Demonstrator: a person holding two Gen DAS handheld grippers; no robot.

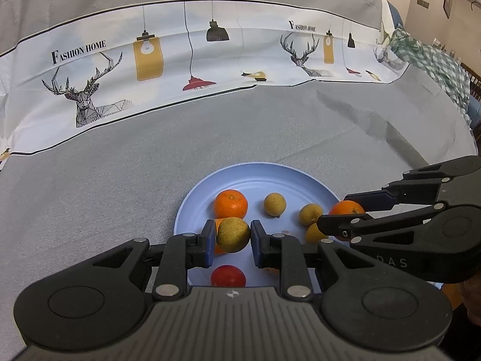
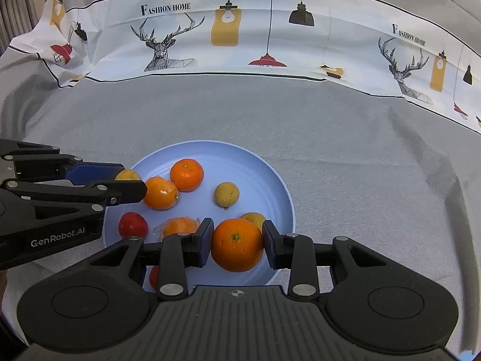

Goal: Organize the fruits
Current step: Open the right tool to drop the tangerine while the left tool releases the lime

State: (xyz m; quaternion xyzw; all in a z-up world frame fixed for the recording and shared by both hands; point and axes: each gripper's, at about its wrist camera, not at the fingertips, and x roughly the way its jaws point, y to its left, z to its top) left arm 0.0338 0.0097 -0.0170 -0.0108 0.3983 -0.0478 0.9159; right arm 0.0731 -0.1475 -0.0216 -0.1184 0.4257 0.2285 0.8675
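Grey cloth table point(image 1: 105, 195) w/ blue plate point(image 2: 270, 180): left gripper point(image 1: 233, 236) clamps small yellow-green fruit, right gripper point(image 2: 237, 245) clamps round orange; both firm, roll-prone, hold mid-girth.

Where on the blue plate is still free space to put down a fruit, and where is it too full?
Free: the far part of the blue plate, behind the mandarin. Crowded: the near half, around the left gripper and right gripper.

The round pale-blue plate point(image 2: 279, 192) is crowded — loose orange mandarins point(image 2: 186, 174) and small yellow-green fruits point(image 2: 226, 193) block its middle; the surrounding grey tablecloth point(image 2: 360, 156) lies open.
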